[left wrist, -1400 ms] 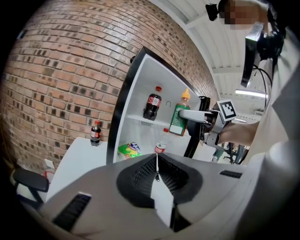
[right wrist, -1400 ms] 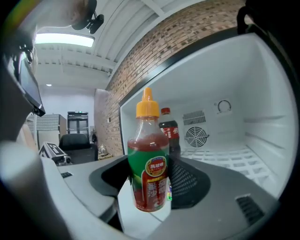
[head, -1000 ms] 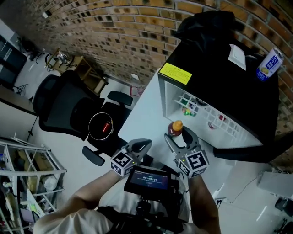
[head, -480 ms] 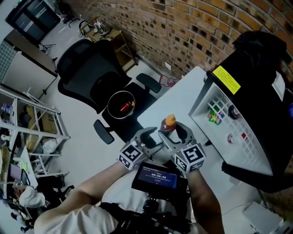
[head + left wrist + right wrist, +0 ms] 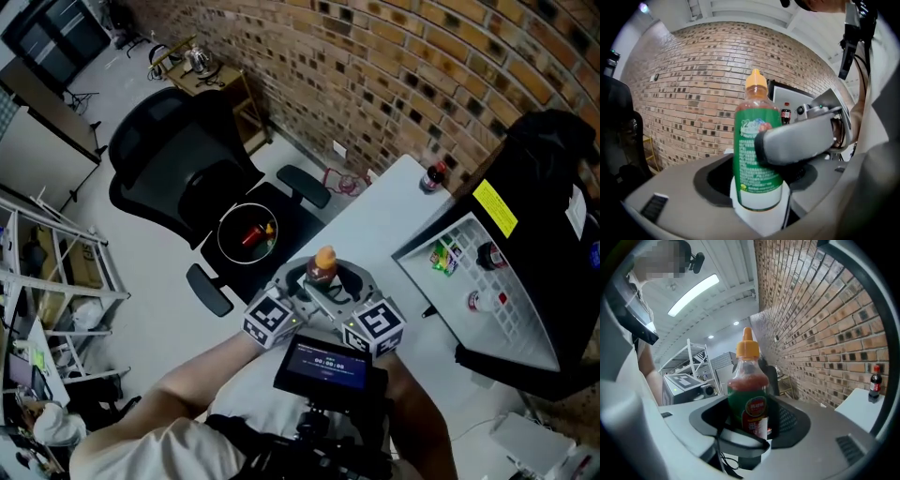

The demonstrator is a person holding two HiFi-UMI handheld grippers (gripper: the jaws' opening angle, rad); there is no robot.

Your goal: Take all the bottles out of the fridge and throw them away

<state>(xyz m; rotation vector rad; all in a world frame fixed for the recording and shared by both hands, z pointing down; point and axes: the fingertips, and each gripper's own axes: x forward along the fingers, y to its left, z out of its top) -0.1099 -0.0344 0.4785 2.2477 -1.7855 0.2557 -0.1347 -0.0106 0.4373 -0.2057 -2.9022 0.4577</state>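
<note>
A green-labelled bottle [image 5: 323, 265] with an orange cap and red drink stands upright over the table's left edge, with my right gripper [image 5: 337, 284] shut on its body. In the left gripper view one right finger [image 5: 797, 140] presses across the bottle [image 5: 757, 154]. My left gripper [image 5: 305, 284] has just been opening. Its jaws now stand wide on either side of the same bottle [image 5: 749, 394] without squeezing it. A round bin [image 5: 247, 232] holding a red item sits on the chair seat just beyond. The fridge [image 5: 534, 216] stands open at right, with more bottles [image 5: 483, 255] in its door shelf.
A small cola bottle [image 5: 432, 176] stands on the white table [image 5: 384, 211] near the brick wall. A black office chair [image 5: 173, 173] is left of the table. Metal shelving [image 5: 47, 281] fills the far left. A screen [image 5: 326, 361] sits close below the grippers.
The right gripper carried the bottle left, away from the fridge toward the bin. The left gripper went from shut to wide open and came in around the bottle. The view swung left.
</note>
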